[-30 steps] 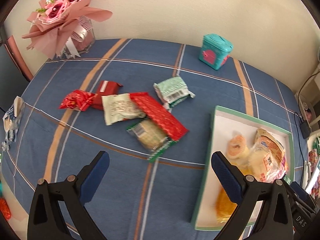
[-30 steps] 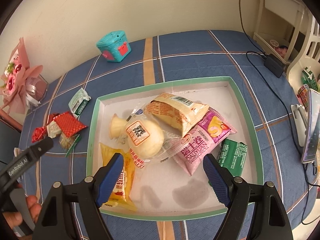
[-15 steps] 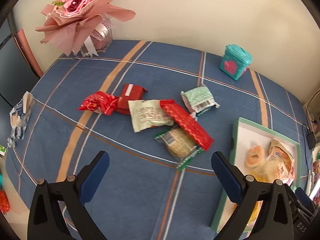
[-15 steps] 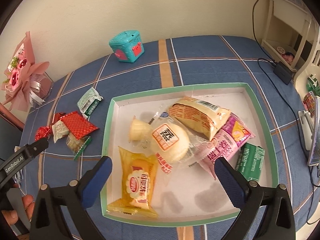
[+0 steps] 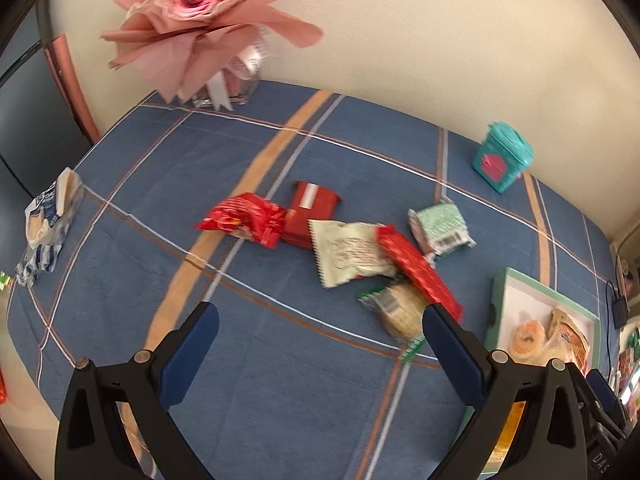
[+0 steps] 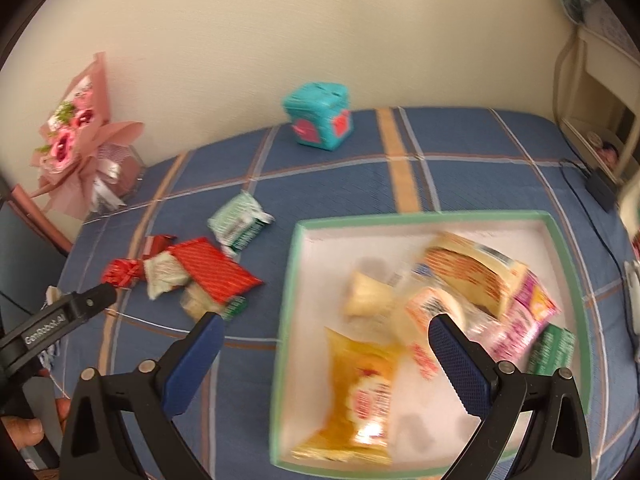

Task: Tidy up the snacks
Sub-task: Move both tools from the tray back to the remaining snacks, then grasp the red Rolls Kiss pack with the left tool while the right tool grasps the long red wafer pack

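Observation:
Several loose snack packets lie in a pile on the blue plaid cloth: a red bag (image 5: pixel 244 220), a dark red packet (image 5: pixel 310 206), a white packet (image 5: pixel 348 252), a long red wrapper (image 5: pixel 416 270), a biscuit pack (image 5: pixel 396 310) and a mint-green packet (image 5: pixel 440 228). My left gripper (image 5: pixel 320 354) is open and empty, above the cloth just short of the pile. A green-rimmed white tray (image 6: pixel 296 240) holds several snacks, including a yellow bag (image 6: pixel 360 392). My right gripper (image 6: pixel 324 356) is open and empty over the tray's left edge.
A pink flower bouquet (image 5: pixel 200 20) stands at the far left by the wall. A teal box (image 5: pixel 502 158) sits at the back. A blue-and-white bag (image 5: pixel 48 220) lies at the cloth's left edge. A cable and adapter (image 6: pixel 598 186) lie at the right.
My left gripper has swung left, away from the tray and toward the loose pile. My right gripper has drawn back and left from the tray's middle to its left edge. Both stay open.

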`<state>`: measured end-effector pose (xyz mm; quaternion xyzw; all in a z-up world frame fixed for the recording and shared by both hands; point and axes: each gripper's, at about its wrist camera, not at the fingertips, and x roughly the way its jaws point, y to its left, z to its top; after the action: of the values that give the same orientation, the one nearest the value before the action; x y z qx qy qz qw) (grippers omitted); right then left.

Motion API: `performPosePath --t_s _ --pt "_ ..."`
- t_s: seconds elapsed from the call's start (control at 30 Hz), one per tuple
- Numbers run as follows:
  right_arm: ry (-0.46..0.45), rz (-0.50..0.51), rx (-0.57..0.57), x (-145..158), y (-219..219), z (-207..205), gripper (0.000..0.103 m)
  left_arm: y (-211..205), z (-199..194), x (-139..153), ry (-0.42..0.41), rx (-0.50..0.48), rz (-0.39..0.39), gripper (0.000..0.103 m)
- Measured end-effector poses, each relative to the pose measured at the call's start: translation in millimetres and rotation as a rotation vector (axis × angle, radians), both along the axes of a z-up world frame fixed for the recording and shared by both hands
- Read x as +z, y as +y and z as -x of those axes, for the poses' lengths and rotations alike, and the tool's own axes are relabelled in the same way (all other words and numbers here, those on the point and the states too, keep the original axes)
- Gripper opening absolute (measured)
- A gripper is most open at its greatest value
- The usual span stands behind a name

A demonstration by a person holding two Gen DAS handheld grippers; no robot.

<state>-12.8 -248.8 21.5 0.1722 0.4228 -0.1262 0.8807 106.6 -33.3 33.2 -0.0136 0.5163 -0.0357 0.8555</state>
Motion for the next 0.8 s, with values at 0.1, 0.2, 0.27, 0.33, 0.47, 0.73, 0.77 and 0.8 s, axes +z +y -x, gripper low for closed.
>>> performPosePath --t_s 0.1,0.2,0.27,0.33,0.47,0.73,0.77,0.8 --pt "-0.015 0.005 0.043 2 16 -13 0.103 17 -8 -2 0.014 0.029 0.01 0.102" --pt "-0.012 -0.008 0.073 1 27 -25 0.103 30 -15 -6 0.029 0.044 0.022 0.102" --pt "-0.01 -0.015 0.089 -1 33 -31 0.103 38 -20 -10 0.044 0.058 0.034 0.102" --pt "0.005 -0.011 0.099 -4 38 -39 0.103 41 -25 -13 0.055 0.064 0.038 0.102" --pt "0.037 0.002 0.131 -13 48 -56 0.103 40 -37 -15 0.052 0.038 0.027 0.102" --pt "0.129 0.027 0.199 -39 63 -101 0.103 35 -82 -27 0.099 -0.099 0.0 0.102" --pt "0.136 0.033 0.204 -42 64 -107 0.102 38 -88 -28 0.103 -0.099 -0.006 0.102" --pt "0.143 0.04 0.208 -45 64 -111 0.102 41 -95 -29 0.109 -0.096 -0.004 0.102"
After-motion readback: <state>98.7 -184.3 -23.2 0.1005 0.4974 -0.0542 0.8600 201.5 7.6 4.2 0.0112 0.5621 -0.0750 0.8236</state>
